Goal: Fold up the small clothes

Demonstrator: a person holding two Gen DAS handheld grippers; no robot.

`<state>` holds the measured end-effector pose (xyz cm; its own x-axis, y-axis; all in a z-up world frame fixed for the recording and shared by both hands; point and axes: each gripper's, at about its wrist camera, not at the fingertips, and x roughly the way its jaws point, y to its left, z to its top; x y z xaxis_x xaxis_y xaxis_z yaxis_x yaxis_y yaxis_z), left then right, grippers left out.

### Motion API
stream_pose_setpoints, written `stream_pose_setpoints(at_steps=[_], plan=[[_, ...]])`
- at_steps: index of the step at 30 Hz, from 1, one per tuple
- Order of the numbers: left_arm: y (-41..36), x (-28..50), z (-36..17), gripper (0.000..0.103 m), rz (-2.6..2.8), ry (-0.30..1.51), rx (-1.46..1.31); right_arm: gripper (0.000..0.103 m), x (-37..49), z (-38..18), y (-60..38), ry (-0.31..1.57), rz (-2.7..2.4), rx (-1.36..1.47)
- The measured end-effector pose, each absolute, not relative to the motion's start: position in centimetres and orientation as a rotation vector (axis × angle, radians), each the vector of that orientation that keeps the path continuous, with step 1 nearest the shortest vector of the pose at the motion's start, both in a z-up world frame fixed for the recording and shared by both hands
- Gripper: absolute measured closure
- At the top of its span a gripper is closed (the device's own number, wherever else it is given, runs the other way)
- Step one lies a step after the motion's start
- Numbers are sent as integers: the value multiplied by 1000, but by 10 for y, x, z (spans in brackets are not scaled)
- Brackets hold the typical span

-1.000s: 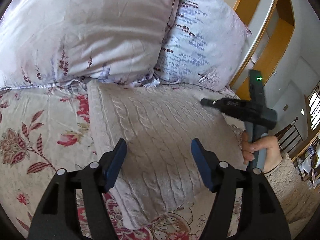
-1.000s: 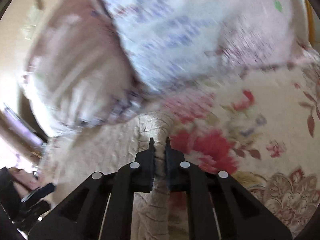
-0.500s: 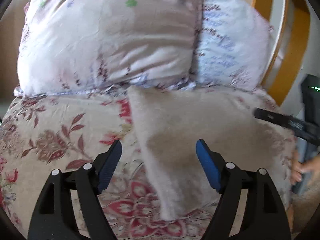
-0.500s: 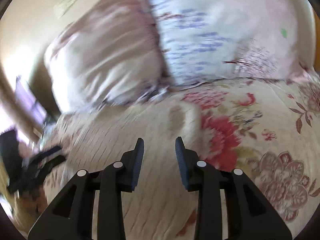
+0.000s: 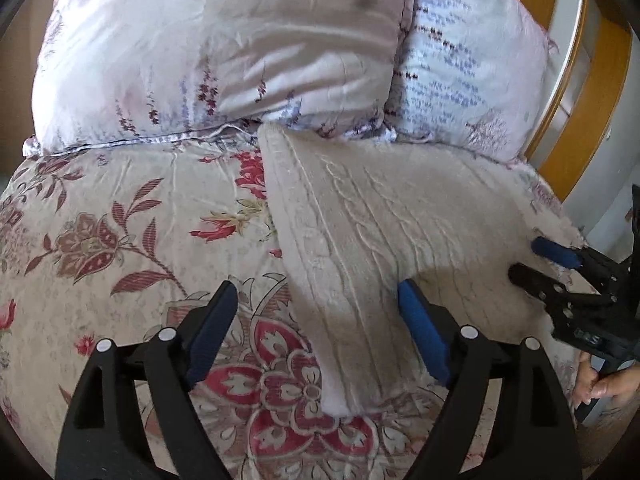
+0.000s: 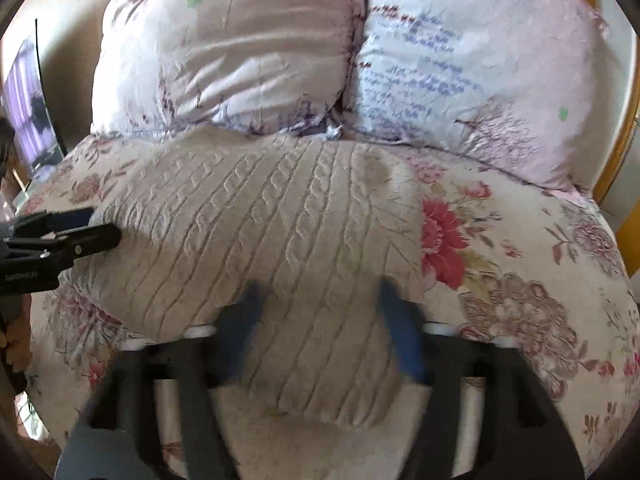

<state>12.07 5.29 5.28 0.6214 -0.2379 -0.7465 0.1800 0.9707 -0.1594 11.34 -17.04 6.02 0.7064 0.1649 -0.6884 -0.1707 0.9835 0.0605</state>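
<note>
A cream cable-knit garment (image 5: 360, 220) lies folded on the floral bedsheet (image 5: 120, 240), its far edge against the pillows. My left gripper (image 5: 316, 300) hovers over the garment's near left corner. Its blue-padded jaws are opening wide and the cloth lies below them, not pinched. In the left wrist view my right gripper (image 5: 526, 258) reaches in from the right over the garment's right edge. The right wrist view shows the garment (image 6: 280, 232) spread ahead and the right gripper (image 6: 318, 296) blurred above its near edge, jaws opening with no cloth pinched. The left gripper (image 6: 104, 224) enters from the left.
Two floral pillows (image 5: 224, 52) (image 5: 472, 76) stand at the head of the bed. An orange wooden frame (image 5: 580, 92) rises at the right. A person's hand (image 5: 600, 384) holds the right gripper's handle. A screen (image 6: 32, 108) stands left of the bed.
The right gripper has let go of the knit fold it pinched, opened wide and drawn back to the garment's near edge. The left jaws have spread wider and shifted toward the garment's left corner.
</note>
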Motion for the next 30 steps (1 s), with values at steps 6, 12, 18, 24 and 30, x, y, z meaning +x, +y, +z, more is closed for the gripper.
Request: stream_pose_setpoints(at_steps=[6, 12, 18, 24, 30], plan=[[65, 93, 56, 2, -197, 837, -113, 6, 87, 74, -197, 680, 75, 79], [66, 77, 49, 2, -156, 862, -129, 1, 76, 68, -206, 705, 19, 139], [49, 69, 38, 2, -132, 902, -67, 1, 73, 52, -197, 782, 89, 198], [30, 72, 29, 2, -101, 955, 2, 1, 73, 35, -172, 865, 89, 112], [22, 75, 25, 2, -80, 982, 53, 1, 76, 24, -160, 912, 70, 45]])
